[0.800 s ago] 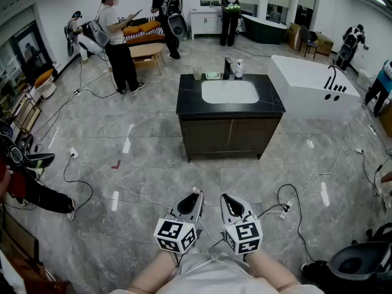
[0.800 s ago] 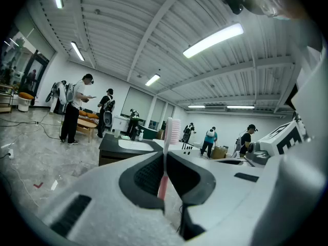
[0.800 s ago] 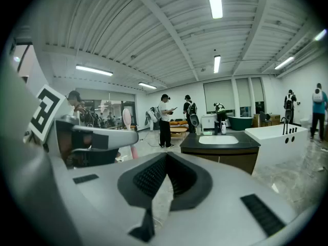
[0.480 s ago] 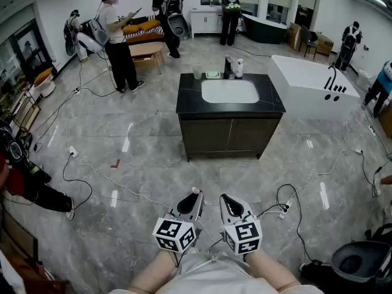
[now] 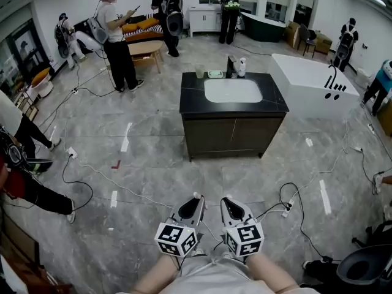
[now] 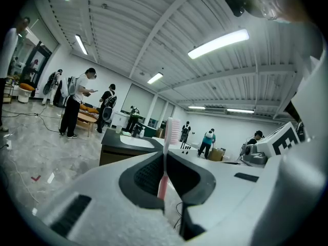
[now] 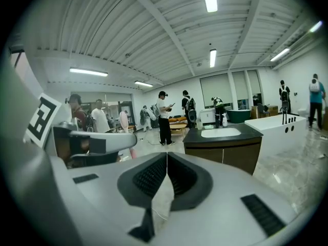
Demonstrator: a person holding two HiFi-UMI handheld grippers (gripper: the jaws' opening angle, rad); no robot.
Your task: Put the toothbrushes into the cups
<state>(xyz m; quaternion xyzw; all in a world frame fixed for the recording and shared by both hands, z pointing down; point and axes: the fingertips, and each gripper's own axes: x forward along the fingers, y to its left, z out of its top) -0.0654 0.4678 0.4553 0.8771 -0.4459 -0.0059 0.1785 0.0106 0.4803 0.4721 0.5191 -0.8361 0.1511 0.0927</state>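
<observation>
My left gripper point(image 5: 195, 203) is shut on a pink toothbrush point(image 6: 170, 135), which stands upright between the pads with its white bristle head above the jaws. In the head view its tip point(image 5: 196, 195) shows just ahead of the gripper. Beside it, my right gripper point(image 5: 227, 204) is shut with nothing in it; its pads meet point(image 7: 167, 164). Both are held low in front of my body, far from the dark vanity point(image 5: 233, 130). A pale cup point(image 5: 199, 72) stands at the back left of the countertop, next to the white sink point(image 5: 232, 91).
Bottles point(image 5: 241, 67) stand behind the sink. A white bathtub point(image 5: 309, 81) lies right of the vanity. Cables point(image 5: 293, 202) trail over the grey marble floor. Several people stand at the back point(image 5: 116, 38) and sit at the left point(image 5: 24, 182).
Both grippers stay side by side, the left still gripping the toothbrush. The view has shifted slightly. A person has come into view at the left edge.
</observation>
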